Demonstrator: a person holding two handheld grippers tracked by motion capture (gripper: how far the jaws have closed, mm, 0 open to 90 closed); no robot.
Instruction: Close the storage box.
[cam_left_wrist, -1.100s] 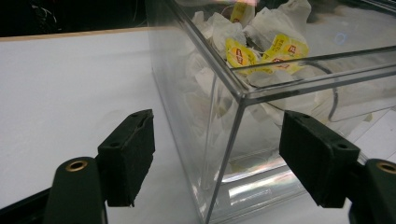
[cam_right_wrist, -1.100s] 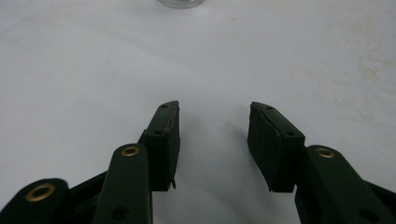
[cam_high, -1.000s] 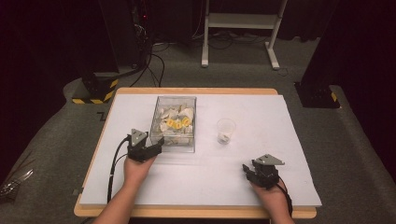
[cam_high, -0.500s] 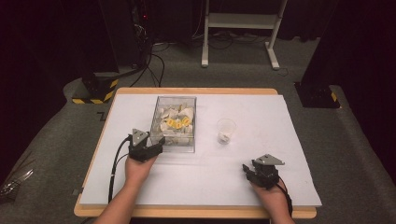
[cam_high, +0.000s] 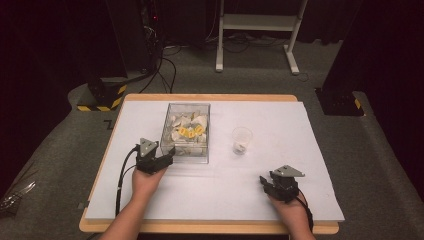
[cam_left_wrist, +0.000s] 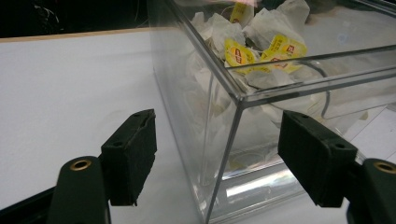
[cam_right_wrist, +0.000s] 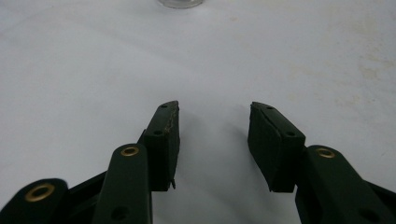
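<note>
high view: clear box (cam_high: 186, 131) of tea bags (cam_high: 189, 131) sits on the white table (cam_high: 300, 130), left of centre. small clear cup (cam_high: 242, 140) stands to its right, apart from it. left gripper (cam_high: 167, 152) rests at the box's near left corner. right gripper (cam_high: 265, 184) lies low on the table near the front edge, well apart from cup and box, holding nothing.

left gripper view: jaws spread wide, straddling the box's near corner; one pad out on the open side, the other across the front wall. no pad seen pressing on the plastic, so open, nothing gripped. tea bags heaped inside, yellow tags (cam_left_wrist: 261, 49) up top, some standing about level with the rim.

right gripper view: jaws about half open over bare table, empty. base of the cup at the top edge, straight ahead and some way off.

risks, as a guess: closing on the corner as it stands would likely pinch across an angled edge, letting the smooth plastic slip or swing the box round. pushing rather than gripping could slide the box toward the cup and tip it. reaching in from this low angle could catch the rim and drag bags out by their strings. light, empty-looking cup would probably topple under a fast or off-centre grab.
</note>
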